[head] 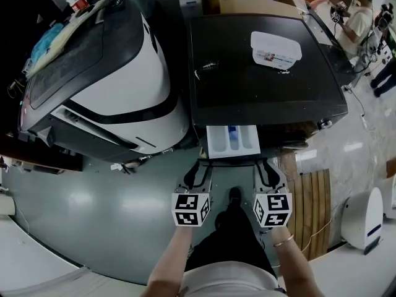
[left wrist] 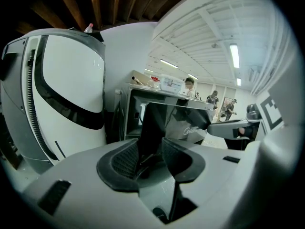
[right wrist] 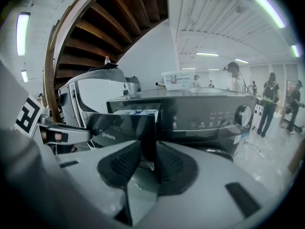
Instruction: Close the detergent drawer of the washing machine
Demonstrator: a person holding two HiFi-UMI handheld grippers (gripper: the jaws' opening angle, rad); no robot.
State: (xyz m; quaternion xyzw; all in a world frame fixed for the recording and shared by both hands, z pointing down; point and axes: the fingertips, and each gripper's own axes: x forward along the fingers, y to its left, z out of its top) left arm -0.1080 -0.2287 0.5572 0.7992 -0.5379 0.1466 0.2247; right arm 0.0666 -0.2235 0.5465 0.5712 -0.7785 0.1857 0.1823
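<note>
**Drawer out, both grippers at its front**

Detergent drawer point(head: 233, 142) is pulled out of the black washing machine point(head: 260, 85) at the left end of its front, with a white tray and a blue insert point(head: 232, 133) showing. Left gripper point(head: 199, 171) is just before the drawer's left corner and right gripper point(head: 267, 169) just before its right corner; can't tell if the tips touch it. Both sets of jaws are spread with a narrow gap, pinching nothing. In each gripper view the drawer's dark front edge lines up in the gap. White tub point(head: 276, 48) sits on the washer top. White-and-black machine point(head: 117, 73) stands just beside it on the left. Wooden slat mat point(head: 312, 206) lies on the floor at right
</note>
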